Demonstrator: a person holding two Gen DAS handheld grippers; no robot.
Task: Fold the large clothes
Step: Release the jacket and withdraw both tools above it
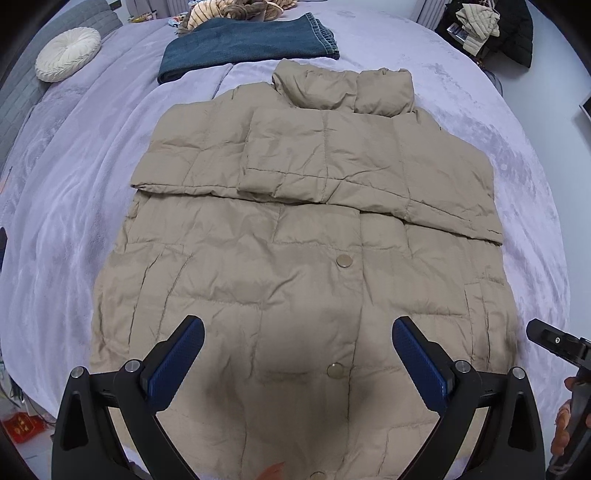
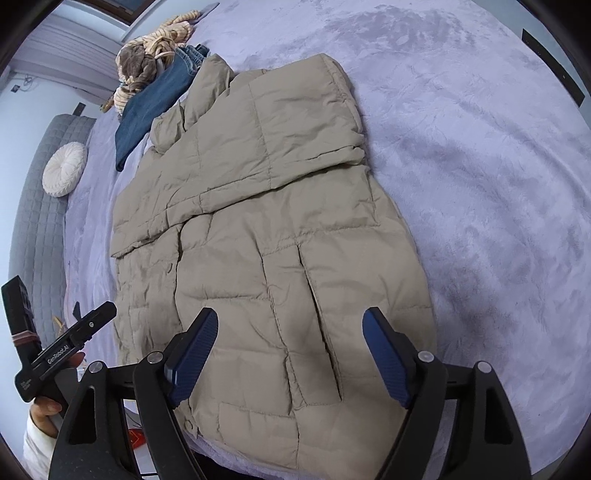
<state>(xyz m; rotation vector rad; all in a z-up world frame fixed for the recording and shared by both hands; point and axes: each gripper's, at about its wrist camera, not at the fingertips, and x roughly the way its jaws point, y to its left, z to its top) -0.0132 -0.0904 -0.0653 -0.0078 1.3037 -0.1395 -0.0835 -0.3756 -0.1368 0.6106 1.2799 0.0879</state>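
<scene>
Left tongs [image 1: 297,328]: jaws spread wide and released, blue pads [image 1: 177,363] grasping nothing, held above the lower front of the beige quilted jacket [image 1: 295,229], pointing along its length toward the collar. Right tongs [image 2: 290,321]: jaws likewise spread and empty, poised over the hem region near the jacket's right edge, above a long slit pocket [image 2: 321,317]. Each tool appears at the margin of the other's view; in the right wrist view a hand [image 2: 46,406] grips the left tool's handle.

The jacket lies flat, front up, on a lavender plush blanket [image 2: 480,147] covering the bed, collar [image 1: 341,90] at the far end and hem nearest the tongs. Both sleeves [image 1: 280,155] are folded across the chest, overlapping. Round snap buttons [image 1: 344,261] run down the centre placket.

Beyond the collar, just apart from it, lies folded blue denim [image 1: 251,46], with a striped brown-and-cream bundle [image 1: 229,13] behind it. A round cream pleated cushion [image 1: 68,54] rests against a grey quilted headboard [image 2: 40,206] at left. Dark and pale garments [image 1: 487,29] are heaped off the bed at upper right.
</scene>
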